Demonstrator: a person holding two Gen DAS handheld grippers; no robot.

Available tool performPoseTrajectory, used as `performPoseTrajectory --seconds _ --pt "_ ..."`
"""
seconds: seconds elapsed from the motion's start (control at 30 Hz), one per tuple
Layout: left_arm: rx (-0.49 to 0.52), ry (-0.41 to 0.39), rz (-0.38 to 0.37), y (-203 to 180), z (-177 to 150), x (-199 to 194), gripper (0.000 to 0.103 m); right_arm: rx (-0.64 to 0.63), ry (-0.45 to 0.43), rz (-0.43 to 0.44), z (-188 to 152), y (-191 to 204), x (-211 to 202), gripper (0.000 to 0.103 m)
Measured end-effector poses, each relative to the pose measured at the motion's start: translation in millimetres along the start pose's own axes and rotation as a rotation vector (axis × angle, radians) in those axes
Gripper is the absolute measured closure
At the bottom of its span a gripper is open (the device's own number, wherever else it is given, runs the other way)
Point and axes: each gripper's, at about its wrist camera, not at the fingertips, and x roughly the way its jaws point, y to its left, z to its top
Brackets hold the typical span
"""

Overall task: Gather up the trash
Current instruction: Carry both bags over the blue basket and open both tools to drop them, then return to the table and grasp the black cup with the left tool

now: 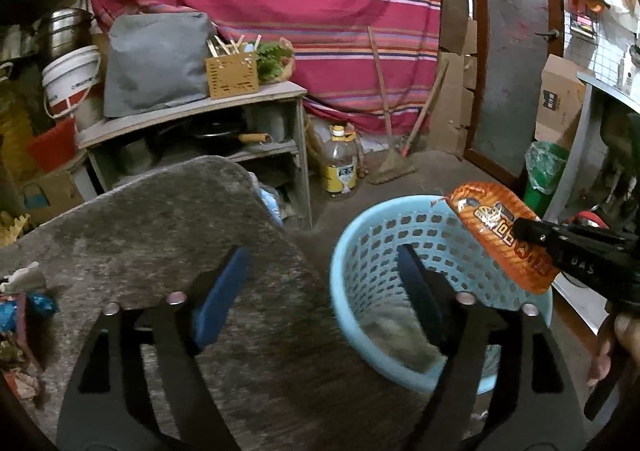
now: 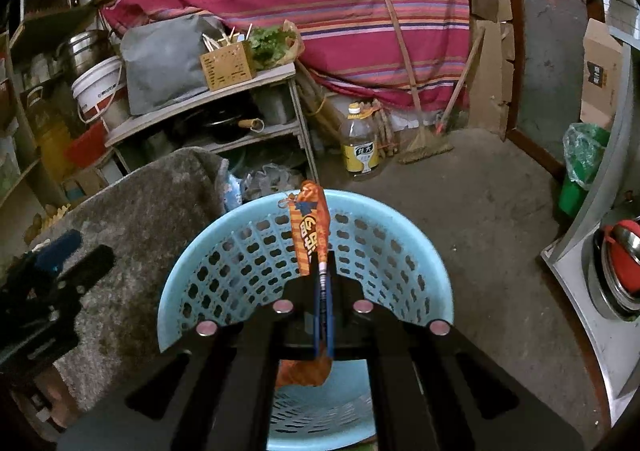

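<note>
**A:** What's in your right gripper (image 2: 322, 271)?

**B:** An orange wrapper (image 2: 308, 235). My jaws are pinched tight on it, flat between the pads, and it sticks out past the fingertips, with a scrap of it showing below the jaws nearer to me.

**A:** And where's the basket?

**B:** The blue basket (image 2: 256, 251) sits straight under that gripper. The wrapper hangs over its open mouth, above the far wall of holes. From my left camera the same wrapper (image 1: 500, 235) hangs over the basket's (image 1: 360, 251) right rim, with the right gripper (image 1: 520, 229) reaching in from the right.

**A:** Your left gripper?

**B:** The left gripper (image 1: 324, 283) is spread wide, with nothing between the pads. Its left finger lies over a grey mat (image 1: 160, 231); its right finger is over the basket's inside. Something greyish lies at the basket's bottom beneath that finger, too blurred to name.

**A:** Any other trash?

**B:** Off to the left of my left gripper, at the mat's edge, lies a small heap of scraps (image 1: 20, 315), blue, white and red. Ahead, past the basket, a bottle (image 2: 359, 147) stands on the floor beside a shelf (image 2: 200, 107).
</note>
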Motion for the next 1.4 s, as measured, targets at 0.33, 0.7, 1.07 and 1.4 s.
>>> performPoseTrajectory --seconds 0.33,0.7,1.07,1.4 --pt "-0.025 -0.053 0.093 44.4 -9.1 -45.8 0.007 -0.011 0.049 -0.065 -5.5 27.9 18.4 0.060" --pt "-0.093 -0.095 0.247 143.7 -26.4 -112.3 0.005 -0.077 -0.016 -0.131 -5.2 75.6 13.2 0.011" --pt "-0.232 -0.061 0.431 271.0 -62.8 -146.2 0.005 -0.156 -0.048 -0.021 -14.2 179.9 15.2 0.005" --pt "-0.331 0.078 0.554 373.1 -103.3 -137.9 0.005 -0.243 -0.007 0.058 -27.9 256.9 34.5 0.005"
